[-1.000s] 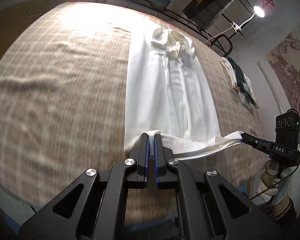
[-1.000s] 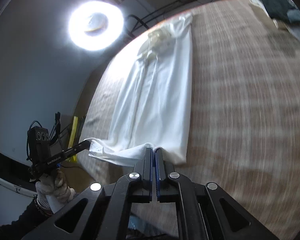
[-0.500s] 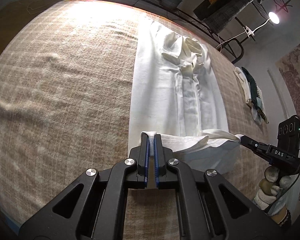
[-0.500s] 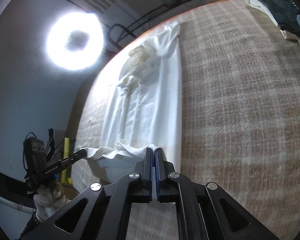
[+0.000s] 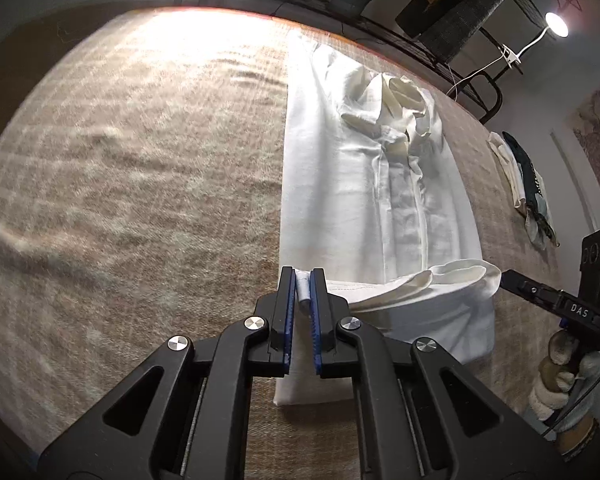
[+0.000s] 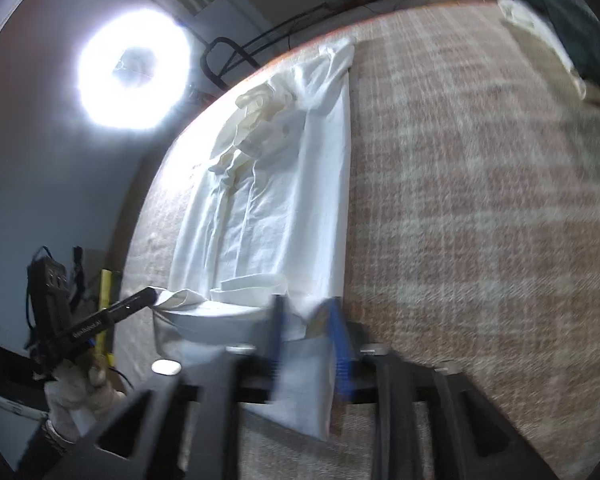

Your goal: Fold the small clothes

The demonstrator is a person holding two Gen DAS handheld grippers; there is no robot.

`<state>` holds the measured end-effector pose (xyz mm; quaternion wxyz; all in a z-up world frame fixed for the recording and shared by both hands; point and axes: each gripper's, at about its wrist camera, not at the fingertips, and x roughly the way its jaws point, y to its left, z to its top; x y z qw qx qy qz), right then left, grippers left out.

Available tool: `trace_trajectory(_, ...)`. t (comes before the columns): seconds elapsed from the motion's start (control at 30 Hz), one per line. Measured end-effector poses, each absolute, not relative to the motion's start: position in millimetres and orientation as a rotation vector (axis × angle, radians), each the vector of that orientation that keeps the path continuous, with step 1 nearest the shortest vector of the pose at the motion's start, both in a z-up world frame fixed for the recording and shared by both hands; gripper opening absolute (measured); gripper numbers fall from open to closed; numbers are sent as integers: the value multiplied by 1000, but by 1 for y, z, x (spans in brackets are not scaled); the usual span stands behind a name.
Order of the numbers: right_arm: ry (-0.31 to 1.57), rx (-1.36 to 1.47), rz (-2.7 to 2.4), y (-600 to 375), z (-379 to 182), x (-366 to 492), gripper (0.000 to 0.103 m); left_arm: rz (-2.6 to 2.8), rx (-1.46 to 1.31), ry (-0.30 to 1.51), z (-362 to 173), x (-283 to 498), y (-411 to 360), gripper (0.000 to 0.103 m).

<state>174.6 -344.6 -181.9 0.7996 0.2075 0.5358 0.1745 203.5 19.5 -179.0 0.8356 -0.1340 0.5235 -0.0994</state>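
Folding the white garment (image 5: pixel 364 208) lengthwise on the plaid-covered desk (image 5: pixel 140 200): hem laid over. Left gripper (image 5: pixel 302 300) fingers narrow, pinching the hem; right gripper (image 6: pixel 306 332) opening, cloth loose between. Next, probably releasing left and smoothing

Only readable bit is "DAS", in white letters on the side of the black two-finger right gripper (image 5: pixel 504 278), seen from the left wrist view. The black left gripper (image 6: pixel 150 294) has white lettering along its finger too, but it's too blurry to read.
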Motion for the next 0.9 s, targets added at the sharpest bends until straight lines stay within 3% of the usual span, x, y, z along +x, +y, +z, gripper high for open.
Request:
trace_trajectory(0.23, 1079, 364, 476, -338, -161, 157, 29, -289, -174, 1057, -164, 181, 13, 5)
trace_trajectory(0.47, 1134, 224, 589, -304, -175, 143, 21, -349, -127, 1164, -190, 179, -5, 5)
trace_trajectory(0.9, 1109, 91, 472, -281, -184, 175, 23, -286, -164, 1150, -201, 215, -11, 5)
